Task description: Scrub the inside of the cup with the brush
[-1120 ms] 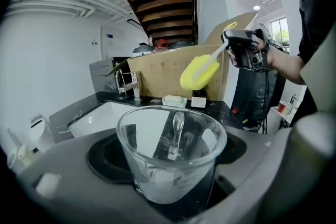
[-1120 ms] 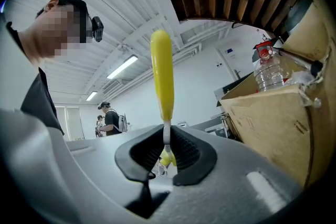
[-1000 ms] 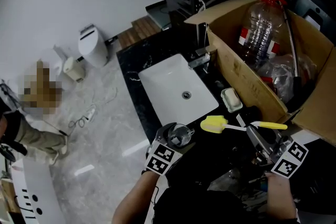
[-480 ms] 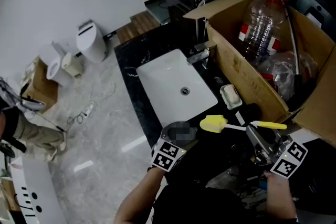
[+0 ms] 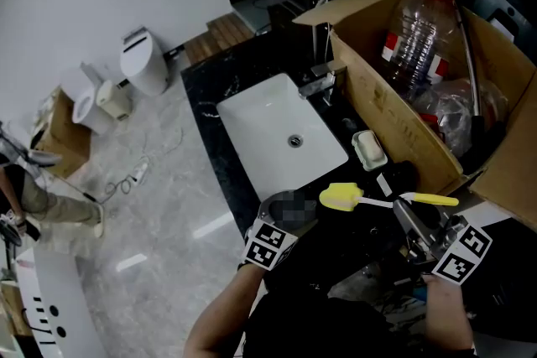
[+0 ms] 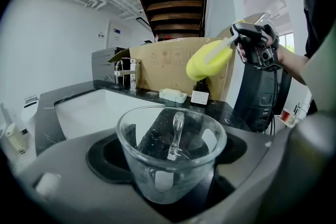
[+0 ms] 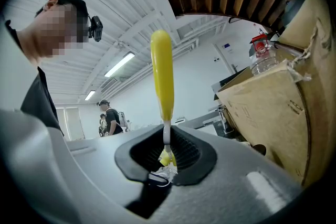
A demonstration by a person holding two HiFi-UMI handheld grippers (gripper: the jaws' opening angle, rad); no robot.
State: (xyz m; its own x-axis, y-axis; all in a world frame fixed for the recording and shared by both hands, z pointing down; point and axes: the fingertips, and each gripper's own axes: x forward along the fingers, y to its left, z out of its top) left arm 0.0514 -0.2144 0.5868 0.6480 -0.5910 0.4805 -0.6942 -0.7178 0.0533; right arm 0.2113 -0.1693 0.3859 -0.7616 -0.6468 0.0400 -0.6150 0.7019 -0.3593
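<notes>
- The left gripper (image 5: 284, 222) is clasping a clear glass cup (image 6: 171, 157) by its sides, mouth up, at the 6 o'clock end of the white sink (image 5: 252, 126).
- The right gripper (image 5: 409, 218) is clamping the yellow brush (image 5: 342, 198) by its handle, jaws narrowed right down on it, head pointing toward 9 o'clock.
- Over the past second the cup has been easing back from the sink and nearer the brush head, now at its 3 o'clock (the brush itself is barely shifting).
- Scrubbing is not yet starting: the head is sitting outside the rim, so it likely needs dipping in next.
- A cardboard box (image 5: 394, 113) is crowding the 1 o'clock side.
</notes>
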